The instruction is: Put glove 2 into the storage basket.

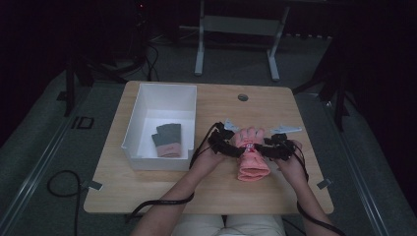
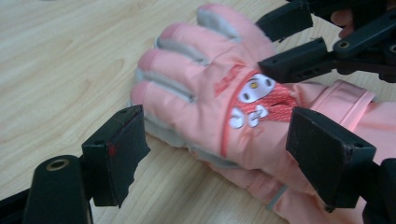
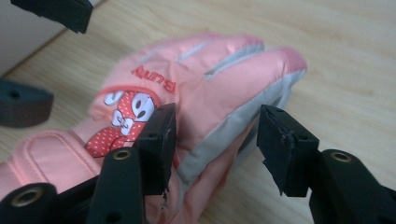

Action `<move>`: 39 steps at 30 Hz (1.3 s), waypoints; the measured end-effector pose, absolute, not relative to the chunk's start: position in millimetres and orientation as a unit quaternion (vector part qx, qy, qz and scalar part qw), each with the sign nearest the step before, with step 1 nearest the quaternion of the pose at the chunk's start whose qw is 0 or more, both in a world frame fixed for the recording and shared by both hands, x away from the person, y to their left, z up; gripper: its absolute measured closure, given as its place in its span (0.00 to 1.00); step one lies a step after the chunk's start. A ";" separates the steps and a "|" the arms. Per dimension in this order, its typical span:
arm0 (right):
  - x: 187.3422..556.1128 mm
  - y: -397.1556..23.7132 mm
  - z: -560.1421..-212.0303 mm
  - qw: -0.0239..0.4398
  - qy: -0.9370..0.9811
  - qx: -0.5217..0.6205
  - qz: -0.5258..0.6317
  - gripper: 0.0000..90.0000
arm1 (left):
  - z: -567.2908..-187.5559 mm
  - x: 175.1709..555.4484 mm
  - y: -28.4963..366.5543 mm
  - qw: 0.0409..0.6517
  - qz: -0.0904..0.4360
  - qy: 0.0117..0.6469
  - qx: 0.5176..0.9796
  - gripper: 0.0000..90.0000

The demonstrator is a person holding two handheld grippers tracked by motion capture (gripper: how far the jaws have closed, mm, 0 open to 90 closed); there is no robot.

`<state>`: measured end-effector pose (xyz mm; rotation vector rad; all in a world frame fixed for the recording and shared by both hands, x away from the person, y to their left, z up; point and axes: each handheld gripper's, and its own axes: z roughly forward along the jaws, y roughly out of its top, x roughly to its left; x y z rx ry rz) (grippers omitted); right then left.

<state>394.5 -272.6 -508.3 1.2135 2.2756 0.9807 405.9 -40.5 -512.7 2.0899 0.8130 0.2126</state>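
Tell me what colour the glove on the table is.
The glove is pink with grey trim, plus a red polka-dot cartoon patch. It shows best in the left gripper view.

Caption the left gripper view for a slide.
Left gripper with open jaws straddling a pink glove on the wooden table.

— What's it all sitting on?
— A light wooden table with rounded corners.
— And on top?
— A white open box at the left, and a pink glove flat on the wood near the front edge.
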 end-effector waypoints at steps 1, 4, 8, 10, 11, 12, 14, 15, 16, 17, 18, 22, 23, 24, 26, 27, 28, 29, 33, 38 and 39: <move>394.5 -272.6 -508.3 0.190 0.810 0.432 0.349 0.52 | -512.7 405.9 -40.5 0.430 0.085 0.326 0.838 0.22; 395.0 -274.3 -510.9 0.187 0.812 0.435 0.341 0.52 | -524.3 416.5 -42.0 0.418 0.047 0.350 0.837 0.22; 395.5 -270.5 -515.3 0.184 0.820 0.433 0.326 0.52 | -540.6 426.1 -46.4 0.398 0.012 0.378 0.836 0.25; 396.3 -269.1 -519.5 0.171 0.821 0.439 0.322 0.53 | -545.3 428.2 -48.6 0.395 -0.001 0.377 0.838 0.28; 396.3 -269.1 -519.5 0.171 0.821 0.439 0.322 0.53 | -546.9 429.5 -48.8 0.394 -0.009 0.379 0.837 0.28; 396.9 -269.3 -520.5 0.166 0.821 0.441 0.324 0.55 | -549.7 432.1 -48.9 0.396 -0.024 0.382 0.834 0.29; 397.5 -269.3 -524.0 0.147 0.821 0.440 0.333 0.65 | -555.3 437.4 -48.9 0.404 -0.063 0.382 0.829 0.42; 397.5 -269.3 -524.0 0.147 0.821 0.440 0.333 0.65 | -555.3 437.4 -48.9 0.404 -0.063 0.382 0.829 0.45; 396.9 -268.8 -524.5 0.143 0.821 0.439 0.335 0.70 | -556.8 438.4 -49.9 0.410 -0.071 0.382 0.826 0.51; 396.9 -268.8 -524.5 0.143 0.821 0.439 0.335 0.70 | -557.5 438.8 -50.4 0.413 -0.077 0.378 0.825 0.51; 396.8 -269.1 -524.4 0.140 0.822 0.440 0.335 0.74 | -557.5 439.2 -50.7 0.418 -0.089 0.376 0.822 0.64; 395.7 -267.3 -523.4 0.143 0.822 0.438 0.335 0.78 | -551.2 437.7 -52.4 0.413 -0.082 0.368 0.829 0.80; 394.9 -265.3 -521.5 0.146 0.820 0.441 0.334 0.80 | -550.1 437.5 -52.6 0.411 -0.080 0.367 0.831 0.84; 393.1 -263.6 -519.1 0.153 0.820 0.439 0.335 0.82 | -547.0 436.7 -53.1 0.409 -0.078 0.364 0.833 0.87; 392.4 -263.8 -518.2 0.156 0.819 0.437 0.337 0.82 | -542.0 435.8 -52.4 0.410 -0.081 0.356 0.836 0.87; 390.8 -264.9 -516.1 0.155 0.816 0.438 0.343 0.82 | -541.0 435.7 -52.1 0.411 -0.081 0.353 0.837 0.88; 390.3 -265.4 -515.6 0.153 0.815 0.440 0.345 0.82 | -537.8 434.7 -52.0 0.412 -0.082 0.346 0.839 0.88; 389.1 -266.7 -514.1 0.152 0.813 0.440 0.349 0.82 | -534.9 433.8 -52.1 0.412 -0.083 0.340 0.841 0.88; 382.7 -268.7 -505.3 0.164 0.809 0.434 0.361 0.83 | -521.3 429.7 -53.4 0.415 -0.078 0.323 0.847 0.89; 375.7 -271.7 -488.5 0.170 0.800 0.429 0.384 0.84 | -495.6 423.0 -51.8 0.422 -0.062 0.298 0.854 0.90; 375.7 -271.7 -488.5 0.170 0.800 0.429 0.384 0.84 | -495.6 423.0 -51.8 0.422 -0.062 0.298 0.854 0.90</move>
